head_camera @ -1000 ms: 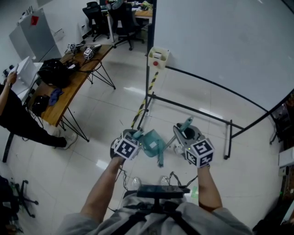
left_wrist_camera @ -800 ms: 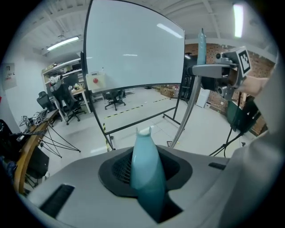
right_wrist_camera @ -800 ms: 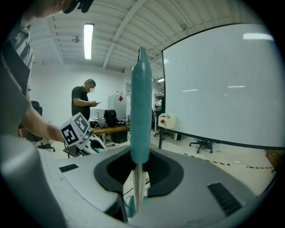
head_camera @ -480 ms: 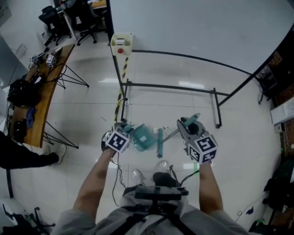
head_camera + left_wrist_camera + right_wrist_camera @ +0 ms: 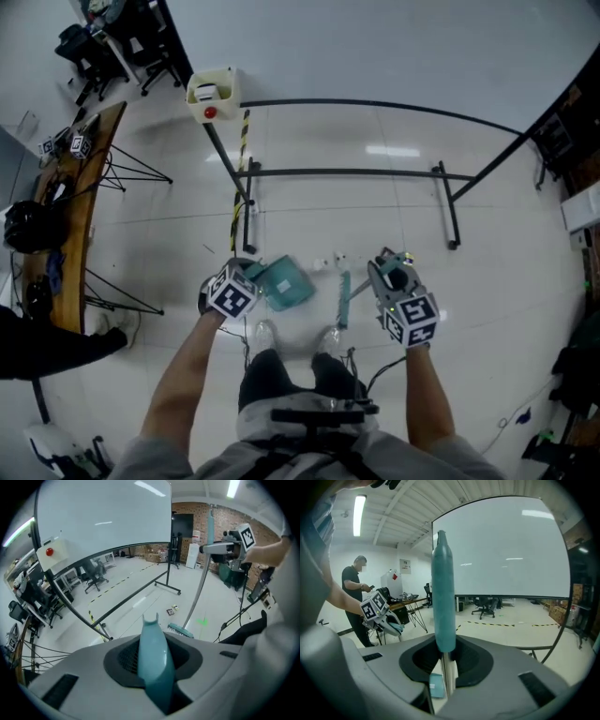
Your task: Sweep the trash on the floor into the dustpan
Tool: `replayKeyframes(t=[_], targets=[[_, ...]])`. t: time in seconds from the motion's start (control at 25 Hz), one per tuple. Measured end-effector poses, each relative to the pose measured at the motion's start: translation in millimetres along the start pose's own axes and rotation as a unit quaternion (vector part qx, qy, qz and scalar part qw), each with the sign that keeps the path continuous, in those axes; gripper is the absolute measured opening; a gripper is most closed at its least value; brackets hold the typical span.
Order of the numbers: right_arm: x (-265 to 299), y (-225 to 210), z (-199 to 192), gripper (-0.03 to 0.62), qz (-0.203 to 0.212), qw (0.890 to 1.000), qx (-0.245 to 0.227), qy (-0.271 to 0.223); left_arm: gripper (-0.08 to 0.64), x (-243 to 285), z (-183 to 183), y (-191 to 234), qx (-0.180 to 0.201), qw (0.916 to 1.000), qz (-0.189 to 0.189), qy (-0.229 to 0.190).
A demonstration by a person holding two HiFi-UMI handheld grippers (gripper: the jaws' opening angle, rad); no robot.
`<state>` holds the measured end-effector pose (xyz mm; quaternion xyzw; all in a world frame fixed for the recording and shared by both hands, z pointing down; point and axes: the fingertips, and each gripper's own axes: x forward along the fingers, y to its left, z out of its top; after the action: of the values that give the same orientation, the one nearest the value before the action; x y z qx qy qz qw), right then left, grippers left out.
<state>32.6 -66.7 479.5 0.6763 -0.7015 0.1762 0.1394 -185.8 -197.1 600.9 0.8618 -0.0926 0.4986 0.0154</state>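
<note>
1. Firmly clenched, the left gripper (image 5: 246,277) grasps the teal dustpan (image 5: 286,284) by its handle.
2. The right gripper (image 5: 389,267) is clamped around the broom (image 5: 343,300), on its upright shaft.
3. The broom's head lies just at 3 o'clock of the dustpan.
4. Small bits of trash (image 5: 330,262) lie on the white floor (image 5: 394,206), at 12 o'clock from the broom's head and 2 o'clock from the dustpan.

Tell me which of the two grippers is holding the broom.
The right gripper, at the head view's right: its jaws clamp the broom by its teal-capped metal handle. The left gripper instead grips the teal dustpan by its handle.
</note>
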Motion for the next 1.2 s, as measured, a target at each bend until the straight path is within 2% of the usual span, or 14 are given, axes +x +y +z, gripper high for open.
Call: replayKeyframes(t=[0.28, 0.4, 0.48, 0.6, 0.76, 0.96, 1.04, 1.2], targets=[[44.0, -7.7, -60.4, 0.069, -0.076, 0.996, 0.049, 0.028, 0.104, 33.2, 10.0, 23.9, 0.083, 0.9945, -0.05, 0.039], [77.6, -6.9, -78.2, 0.069, -0.1, 0.993, 0.058, 0.029, 0.106, 49.3, 19.0, 29.6, 0.119, 0.9897, -0.067, 0.042], [97.6, -4.8, -82.6, 0.07, -0.102, 0.993, 0.06, 0.028, 0.105, 56.7, 26.8, 32.4, 0.133, 0.9877, -0.075, 0.035], [124.1, 6.3, -84.0, 0.071, -0.079, 0.994, 0.067, 0.024, 0.106, 64.3, 36.4, 38.4, 0.138, 0.9869, -0.082, 0.022], [149.4, 30.3, -82.0, 0.075, -0.016, 0.996, 0.085, 0.015, 0.106, 68.5, 40.2, 39.7, 0.139, 0.986, -0.09, 0.015], [163.8, 47.9, -67.1, 0.075, 0.047, 0.992, 0.112, -0.01, 0.105, 68.6, 38.1, 48.1, 0.138, 0.9862, -0.091, 0.003], [157.7, 48.9, -56.3, 0.07, 0.054, 0.992, 0.114, -0.02, 0.104, 67.0, 35.9, 50.6, 0.137, 0.9864, -0.092, 0.0], [128.4, 31.9, -24.9, 0.066, 0.038, 0.994, 0.092, -0.047, 0.104, 63.1, 38.6, 46.8, 0.126, 0.9878, -0.092, -0.005]])
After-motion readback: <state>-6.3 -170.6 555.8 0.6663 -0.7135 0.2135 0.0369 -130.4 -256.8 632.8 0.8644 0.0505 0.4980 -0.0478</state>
